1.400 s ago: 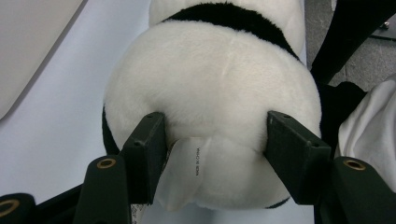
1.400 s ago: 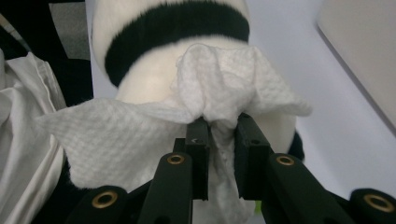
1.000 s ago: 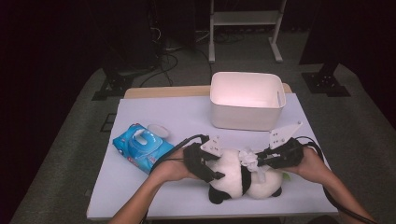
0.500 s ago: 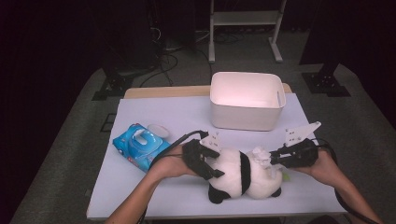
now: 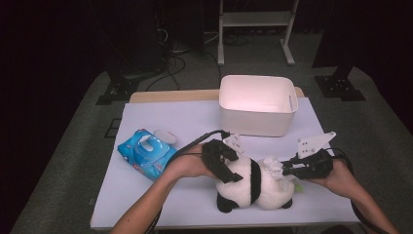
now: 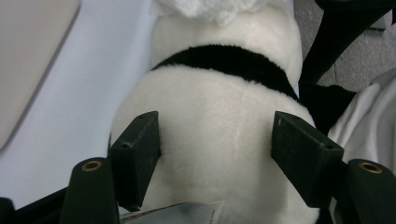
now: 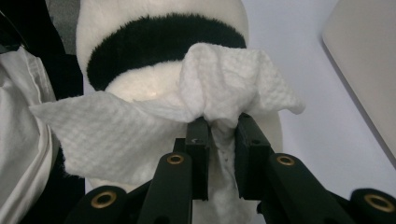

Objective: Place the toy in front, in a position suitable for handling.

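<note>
The right gripper [image 5: 292,170], its fingers clamping a white wipe [image 7: 201,93], sits at the panda's [image 5: 253,183] three o'clock end, while the left gripper's [image 5: 225,165] fingers, just widening, straddle its nine o'clock end.

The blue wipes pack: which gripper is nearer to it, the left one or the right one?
Left. The left gripper is beside the blue wipes pack, at the panda's near end; the right gripper is beyond the panda.

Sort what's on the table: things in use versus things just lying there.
In use: panda, wipe, left gripper with jaws astride the panda, right gripper pinching the wipe.
Lying about: wipes pack, white bin, small lid.
</note>
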Motion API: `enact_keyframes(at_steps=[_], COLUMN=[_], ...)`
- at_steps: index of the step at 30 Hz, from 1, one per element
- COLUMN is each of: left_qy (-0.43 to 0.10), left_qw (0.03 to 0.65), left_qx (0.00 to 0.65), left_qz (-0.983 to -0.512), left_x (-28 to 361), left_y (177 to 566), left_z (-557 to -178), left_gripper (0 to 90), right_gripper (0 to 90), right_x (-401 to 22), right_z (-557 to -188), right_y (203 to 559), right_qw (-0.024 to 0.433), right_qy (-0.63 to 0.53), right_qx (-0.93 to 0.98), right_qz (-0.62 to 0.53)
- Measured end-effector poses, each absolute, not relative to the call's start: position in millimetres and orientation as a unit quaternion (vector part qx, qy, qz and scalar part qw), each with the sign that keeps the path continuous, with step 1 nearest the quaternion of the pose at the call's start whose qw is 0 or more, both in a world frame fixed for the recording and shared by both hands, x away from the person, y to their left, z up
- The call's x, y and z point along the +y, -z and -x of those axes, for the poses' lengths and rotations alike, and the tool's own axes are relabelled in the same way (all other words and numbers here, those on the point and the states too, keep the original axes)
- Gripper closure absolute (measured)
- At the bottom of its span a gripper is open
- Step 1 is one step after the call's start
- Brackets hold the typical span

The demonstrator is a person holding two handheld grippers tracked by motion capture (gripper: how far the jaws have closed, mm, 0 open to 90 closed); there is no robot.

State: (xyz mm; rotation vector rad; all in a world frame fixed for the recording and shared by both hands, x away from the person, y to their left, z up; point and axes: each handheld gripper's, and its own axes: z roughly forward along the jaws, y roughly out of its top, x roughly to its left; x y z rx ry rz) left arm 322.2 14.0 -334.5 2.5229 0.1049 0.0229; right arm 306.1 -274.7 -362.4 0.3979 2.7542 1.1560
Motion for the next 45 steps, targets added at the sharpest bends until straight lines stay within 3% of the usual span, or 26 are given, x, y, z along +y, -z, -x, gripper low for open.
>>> enact_keyframes(at_steps=[15, 28, 34, 45], left_qy=[-0.045, -0.047, -0.049, -0.055], left_qw=[0.318, 0.331, 0.339, 0.338], left_qx=[0.033, 0.035, 0.038, 0.025], left_qz=[-0.946, -0.942, -0.939, -0.939], left_x=[25, 31, 34, 31], left_y=[344, 347, 348, 347], left_z=[-300, -293, -289, -286], left_gripper=[39.9, 40.5, 40.5, 40.4], right_gripper=[77.2, 77.2, 77.1, 77.0], right_x=[-218, -280, -305, -269], right_z=[-337, -330, -324, -338], right_y=[352, 360, 374, 355], right_qw=[0.046, 0.051, 0.032, 0.025], right_qy=[-0.365, -0.389, -0.404, -0.380], right_qx=[0.926, 0.907, 0.896, 0.914], right_qz=[-0.086, -0.153, -0.182, -0.138])
